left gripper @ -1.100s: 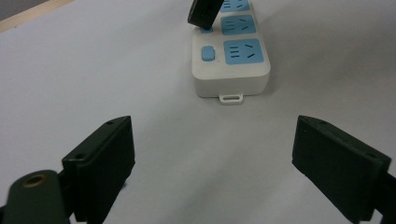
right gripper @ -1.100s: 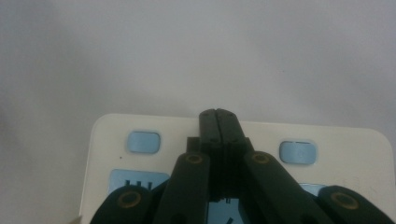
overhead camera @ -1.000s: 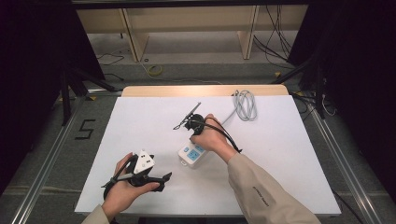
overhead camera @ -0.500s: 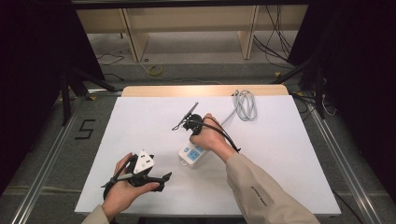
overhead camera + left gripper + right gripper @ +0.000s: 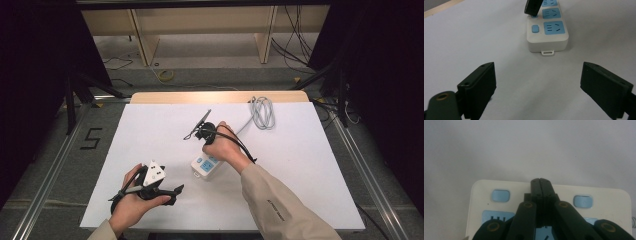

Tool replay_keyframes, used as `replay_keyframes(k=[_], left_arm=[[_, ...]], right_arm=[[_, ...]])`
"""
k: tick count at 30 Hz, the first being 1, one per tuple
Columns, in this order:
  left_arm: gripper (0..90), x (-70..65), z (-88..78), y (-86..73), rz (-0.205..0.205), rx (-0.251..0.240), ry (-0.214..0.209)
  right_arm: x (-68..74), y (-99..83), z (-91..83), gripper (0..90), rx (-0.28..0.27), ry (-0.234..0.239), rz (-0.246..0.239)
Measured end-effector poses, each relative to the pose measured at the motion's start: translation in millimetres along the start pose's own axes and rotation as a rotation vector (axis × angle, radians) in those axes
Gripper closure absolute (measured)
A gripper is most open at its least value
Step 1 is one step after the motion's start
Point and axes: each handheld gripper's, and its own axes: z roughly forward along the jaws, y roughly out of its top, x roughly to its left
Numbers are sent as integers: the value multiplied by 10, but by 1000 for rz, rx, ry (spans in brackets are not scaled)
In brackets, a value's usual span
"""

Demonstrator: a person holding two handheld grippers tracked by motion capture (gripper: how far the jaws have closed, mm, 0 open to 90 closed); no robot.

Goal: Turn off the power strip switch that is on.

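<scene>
A white power strip (image 5: 205, 166) with blue sockets and blue buttons lies flat on the white table (image 5: 300, 165). My right gripper (image 5: 541, 181) is shut, with nothing between its jaws. Its joined tips point down onto the strip's (image 5: 606, 195) row of buttons, between two blue buttons (image 5: 501, 195). In the left gripper view that black tip (image 5: 533, 7) rests on a button of the strip (image 5: 547, 40). My left gripper (image 5: 172, 195) is held low near the table's front left. It stands open (image 5: 539, 82), aimed at the strip's near end, a short way off it.
The strip's grey cable runs back to a coiled bundle (image 5: 262, 112) at the table's far right. A wooden edge (image 5: 220, 96) borders the far side of the table. Floor rails and dark stands surround the table.
</scene>
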Motion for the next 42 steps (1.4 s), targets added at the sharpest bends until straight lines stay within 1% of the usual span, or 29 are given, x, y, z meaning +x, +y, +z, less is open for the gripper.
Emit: replay_keyframes(k=[22,26,42], left_arm=[[127,0,0,1,1,1,0],[127,0,-1,1,1,0,1],[127,-2,-1,2,2,0,-1]], right_arm=[[2,14,3,900,11,-3,7],[9,14,13,900,21,13,10],[10,13,12,900,21,11,10]])
